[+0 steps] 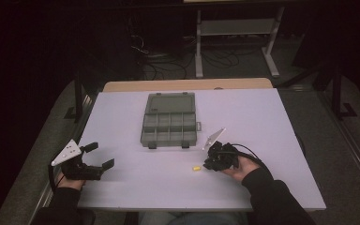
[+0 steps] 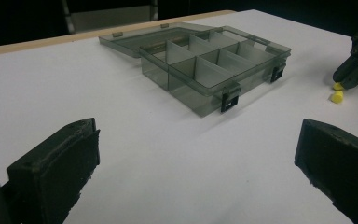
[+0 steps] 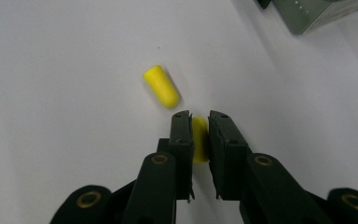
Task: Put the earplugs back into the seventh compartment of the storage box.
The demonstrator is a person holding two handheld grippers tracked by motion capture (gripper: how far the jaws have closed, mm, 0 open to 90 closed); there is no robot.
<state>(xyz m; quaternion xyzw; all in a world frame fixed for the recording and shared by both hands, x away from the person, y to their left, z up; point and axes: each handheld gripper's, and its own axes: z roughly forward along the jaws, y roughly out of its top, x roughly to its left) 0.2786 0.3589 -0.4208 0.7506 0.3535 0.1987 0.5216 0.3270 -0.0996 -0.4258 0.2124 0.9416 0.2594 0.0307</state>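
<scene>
Gripping one earplug (image 3: 199, 139) on the surface (image 1: 262, 122), your right hand-held gripper (image 3: 199, 122) has closed; the left hand-held gripper (image 2: 191, 154) idles open. Next, lift it carefully to the open box (image 1: 169, 123), leaving the second earplug (image 3: 161, 86) for later.

Lower part of clamped yellow earplug (image 3: 199, 140) hidden between right gripper (image 3: 199, 122) jaws; organizer box (image 3: 317, 11) cut off at top edge.

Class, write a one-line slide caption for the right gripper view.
Right tool shut on one yellow earplug, a second earplug lying loose on the white table.
</scene>
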